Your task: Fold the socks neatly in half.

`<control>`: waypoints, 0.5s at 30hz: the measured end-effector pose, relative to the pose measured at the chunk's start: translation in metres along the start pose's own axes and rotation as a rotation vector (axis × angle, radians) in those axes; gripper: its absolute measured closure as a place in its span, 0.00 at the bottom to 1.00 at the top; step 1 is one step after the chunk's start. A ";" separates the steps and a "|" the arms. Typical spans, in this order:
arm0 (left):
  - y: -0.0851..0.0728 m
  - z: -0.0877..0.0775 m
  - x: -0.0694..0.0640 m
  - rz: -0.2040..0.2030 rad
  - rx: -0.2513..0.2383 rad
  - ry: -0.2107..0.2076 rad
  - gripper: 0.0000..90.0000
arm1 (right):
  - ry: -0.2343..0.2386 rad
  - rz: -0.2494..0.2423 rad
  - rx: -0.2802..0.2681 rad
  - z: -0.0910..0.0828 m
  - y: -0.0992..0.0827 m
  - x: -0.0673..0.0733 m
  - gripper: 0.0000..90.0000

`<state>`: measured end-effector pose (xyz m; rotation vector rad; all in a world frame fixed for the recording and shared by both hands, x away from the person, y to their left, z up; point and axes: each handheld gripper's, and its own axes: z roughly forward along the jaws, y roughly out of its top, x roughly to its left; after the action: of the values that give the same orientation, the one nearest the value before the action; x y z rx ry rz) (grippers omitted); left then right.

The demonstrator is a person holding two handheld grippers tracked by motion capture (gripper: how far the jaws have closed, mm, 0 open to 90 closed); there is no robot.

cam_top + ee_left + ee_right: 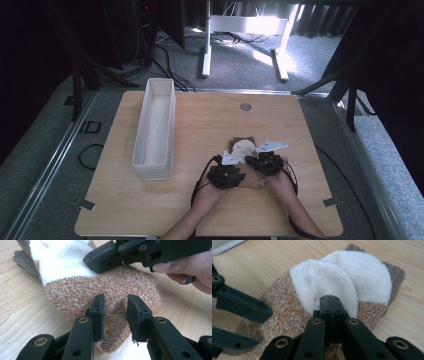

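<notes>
Two socks lie bundled together on the wooden table (150, 210), toward the near edge and a little right of the middle. The sock (110, 290) is orange-and-white flecked knit with a white heel and toe patch, and a grey-brown piece of knit (395, 275) pokes out at the far end of the bundle. The left claw (115, 312) has its two black pads standing apart over the flecked end of the sock, one pad at each side of a raised fold of the knit; the pads look to touch the fabric, but I cannot tell whether they press it. The right claw (331, 312) has its pads pressed flat together right at the white patch, the white fabric bunched up around their tips; whether any knit is caught between them I cannot tell. The two claws sit just beside each other over the bundle. A long white open box (167, 125) stands well apart, along the table's left side, running from near the far edge toward the near one.
</notes>
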<state>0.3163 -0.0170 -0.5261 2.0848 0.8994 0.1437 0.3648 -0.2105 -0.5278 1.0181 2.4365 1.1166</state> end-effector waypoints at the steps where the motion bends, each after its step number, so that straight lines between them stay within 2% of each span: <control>1: 0.000 0.001 0.000 -0.006 -0.003 0.001 0.76 | -0.004 0.004 0.000 0.000 0.000 -0.001 1.00; 6: 0.000 0.000 0.001 -0.015 -0.010 -0.006 0.76 | -0.013 0.010 0.006 0.002 0.002 0.000 1.00; 9: 0.001 -0.004 0.002 -0.020 -0.022 -0.025 0.72 | -0.006 0.010 -0.013 -0.004 0.003 0.000 0.93; 12: 0.004 -0.012 0.005 -0.021 -0.039 -0.003 0.69 | -0.006 0.019 -0.034 -0.011 0.003 -0.001 0.92; 13: 0.005 -0.017 0.008 -0.018 -0.043 0.020 0.69 | -0.004 0.020 -0.049 -0.018 0.001 -0.001 0.92; 15: 0.004 -0.020 0.013 -0.038 -0.050 0.024 0.69 | -0.010 0.017 -0.050 -0.023 -0.001 -0.001 0.93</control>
<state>0.3204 0.0032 -0.5126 2.0227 0.9404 0.1696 0.3535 -0.2246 -0.5131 1.0280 2.3842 1.1697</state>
